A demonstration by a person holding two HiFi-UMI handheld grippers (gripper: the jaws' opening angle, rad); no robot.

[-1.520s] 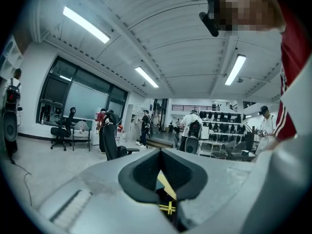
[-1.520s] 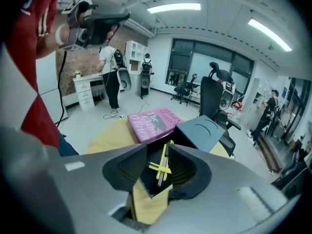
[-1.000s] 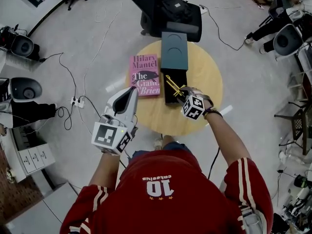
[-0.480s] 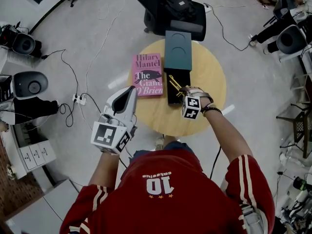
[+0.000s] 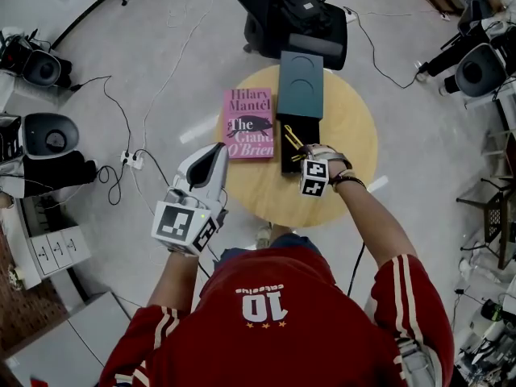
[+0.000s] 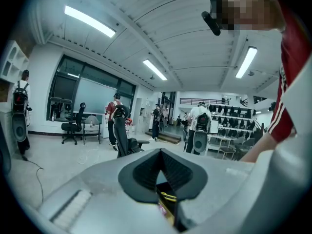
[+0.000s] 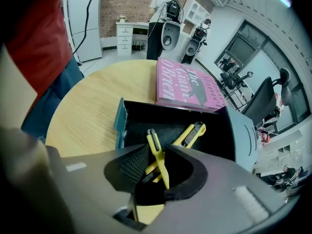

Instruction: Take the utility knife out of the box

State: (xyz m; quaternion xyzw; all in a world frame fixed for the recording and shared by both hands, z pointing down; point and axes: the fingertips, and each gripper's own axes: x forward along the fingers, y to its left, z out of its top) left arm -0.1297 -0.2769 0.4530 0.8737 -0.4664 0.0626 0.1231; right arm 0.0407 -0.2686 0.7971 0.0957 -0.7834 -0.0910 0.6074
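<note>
A teal box (image 5: pixel 300 83) with a black inside lies open on the round wooden table (image 5: pixel 347 143). In the right gripper view its wall (image 7: pixel 119 123) frames a yellow utility knife (image 7: pixel 192 133) and a second tool with yellow handles (image 7: pixel 155 147). My right gripper (image 7: pixel 158 162) points steeply down into the box. Its jaws have just been closing, with one yellow handle between them and a gap still showing beside the left pad. The head view shows the yellow tools (image 5: pixel 292 139) just ahead of the right gripper (image 5: pixel 305 158). My left gripper (image 5: pixel 214 150) hovers shut and empty off the table's left edge.
A pink book (image 5: pixel 249 123) lies left of the box, touching it. A black office chair (image 5: pixel 298 14) stands behind the table. Cables and a power strip (image 5: pixel 129 166) lie on the floor at left, near black equipment (image 5: pixel 48 135). Several people stand far off in the left gripper view.
My right gripper has sunk a little into the box and rolled slightly. The left gripper has stayed where it was.
</note>
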